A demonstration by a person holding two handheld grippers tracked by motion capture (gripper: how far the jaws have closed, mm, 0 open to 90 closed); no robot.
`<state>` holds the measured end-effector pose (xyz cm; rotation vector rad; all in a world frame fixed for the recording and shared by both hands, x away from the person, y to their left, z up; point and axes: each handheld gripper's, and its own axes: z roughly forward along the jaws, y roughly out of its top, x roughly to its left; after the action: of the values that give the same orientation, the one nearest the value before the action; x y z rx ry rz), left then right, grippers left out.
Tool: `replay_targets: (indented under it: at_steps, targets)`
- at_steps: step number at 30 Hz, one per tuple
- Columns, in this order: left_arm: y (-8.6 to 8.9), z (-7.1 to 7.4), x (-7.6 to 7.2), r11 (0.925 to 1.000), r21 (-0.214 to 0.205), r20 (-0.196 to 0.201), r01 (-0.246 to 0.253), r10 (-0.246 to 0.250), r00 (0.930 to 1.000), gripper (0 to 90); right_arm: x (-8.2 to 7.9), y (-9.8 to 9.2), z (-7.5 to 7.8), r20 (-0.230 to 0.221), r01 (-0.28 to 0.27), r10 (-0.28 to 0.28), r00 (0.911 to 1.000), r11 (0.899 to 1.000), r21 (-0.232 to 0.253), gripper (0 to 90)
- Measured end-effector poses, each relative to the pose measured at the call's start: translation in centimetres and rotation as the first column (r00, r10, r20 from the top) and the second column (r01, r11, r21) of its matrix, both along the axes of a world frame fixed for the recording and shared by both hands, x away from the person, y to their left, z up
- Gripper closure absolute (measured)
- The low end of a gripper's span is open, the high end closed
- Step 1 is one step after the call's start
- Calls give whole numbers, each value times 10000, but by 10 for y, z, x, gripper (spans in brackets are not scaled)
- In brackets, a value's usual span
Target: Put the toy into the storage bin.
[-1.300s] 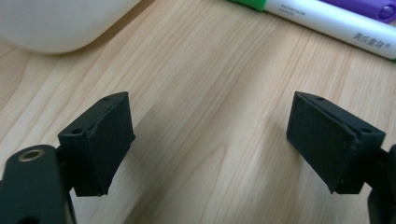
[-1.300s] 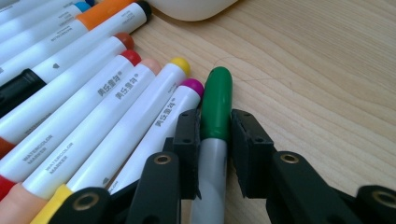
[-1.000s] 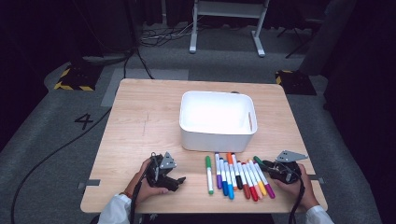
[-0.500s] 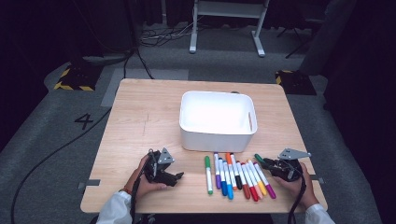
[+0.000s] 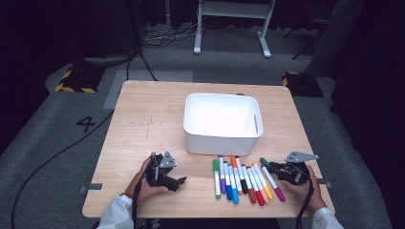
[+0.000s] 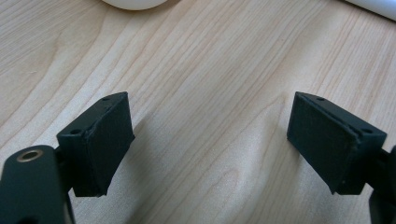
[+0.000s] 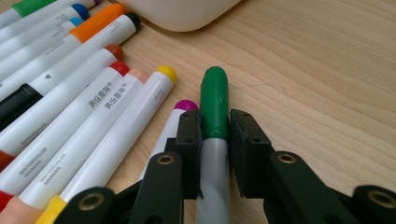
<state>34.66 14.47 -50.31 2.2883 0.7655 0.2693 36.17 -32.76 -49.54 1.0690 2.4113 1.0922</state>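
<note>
A row of several coloured markers (image 5: 239,181) lies on the wooden table (image 5: 143,119), just in front of a white bin (image 5: 222,138). At the row's right end my right gripper (image 5: 271,167) is shut on a green-capped marker (image 5: 264,161). In the right gripper view the two jaws of that gripper (image 7: 215,135) press on the marker's green cap (image 7: 214,98), which points away towards the bin (image 7: 182,11). My left gripper (image 5: 177,182) rests low on the table, left of the markers. Its jaws stand open (image 6: 210,135) with only bare wood between them.
The white bin looks hollow, with nothing visible inside. A purple-capped marker (image 7: 184,105) lies right beside the held one, then a yellow-capped one (image 7: 166,73). Bare wood spreads left of the bin and behind it. Dark floor with cables surrounds the table.
</note>
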Motion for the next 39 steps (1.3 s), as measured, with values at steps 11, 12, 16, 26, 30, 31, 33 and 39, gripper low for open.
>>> replay_targets:
  at_steps: [11,12,16,26,30,31,33,39]
  targets:
    - [0,0,0,10000,6,15,-2,2,10000,144,0,-3,3,129,46,-48,9999,9999,151,745]
    - [0,0,0,10000,6,20,-5,5,10000,144,0,-3,3,144,31,-33,9999,9999,152,745]
    - [0,0,0,10000,7,14,-3,3,10000,143,1,-6,4,237,28,-35,9997,9996,273,745]
    - [0,0,-1,10000,21,28,-43,43,10000,142,3,-11,8,335,63,-89,9994,9970,766,745]
    - [0,0,0,10000,13,28,-37,37,10000,141,5,-12,8,328,59,-86,9994,9964,840,745]
    - [0,0,0,10000,15,27,-36,36,10000,141,5,-12,9,332,53,-82,9994,9963,853,745]
    - [0,0,0,10000,20,29,-40,40,10000,140,5,-13,9,371,48,-80,9993,9964,842,745]
    - [0,0,0,10000,22,17,-53,52,10000,139,6,-15,14,517,70,-120,9986,9954,955,745]
